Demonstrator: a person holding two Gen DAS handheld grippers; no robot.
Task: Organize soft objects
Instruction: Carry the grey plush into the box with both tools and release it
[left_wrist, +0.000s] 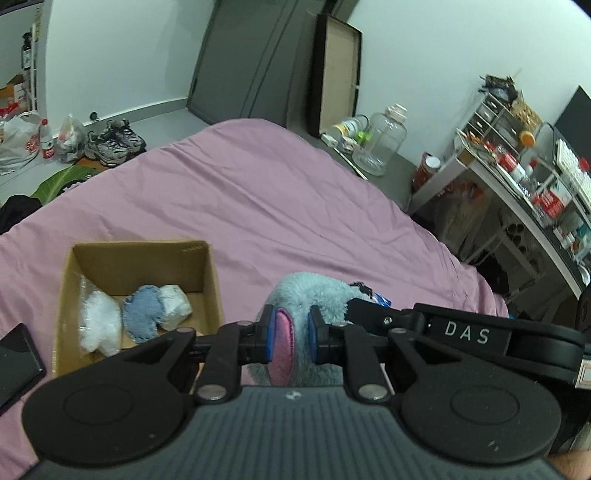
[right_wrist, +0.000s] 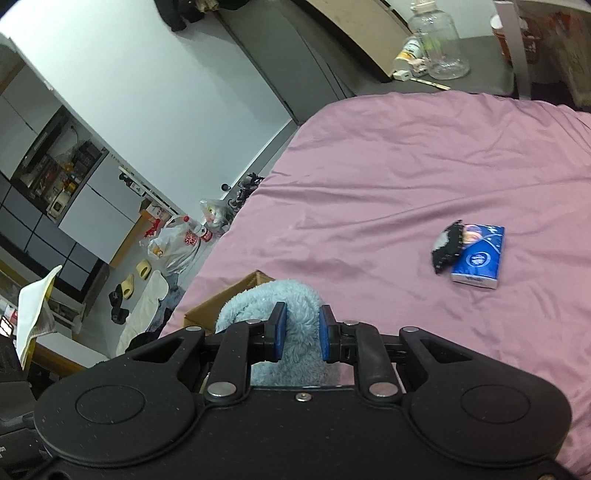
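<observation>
Both claws clamp the blue plush toy (left_wrist: 314, 295), left claw (left_wrist: 290, 334) on its pink ear, right claw (right_wrist: 299, 334) on its fur, sharing its bulk beside the cardboard box (left_wrist: 207, 273) on the bed (left_wrist: 258, 192), presumably for boxing.

We see a pale blue fluffy plush toy (left_wrist: 314, 295) with a pink patch, on a plain pink bedsheet (left_wrist: 258, 192). The brown cardboard box (left_wrist: 207, 273) holds white and denim-blue pieces. The tissue pack (right_wrist: 478, 258) is dark blue.
</observation>
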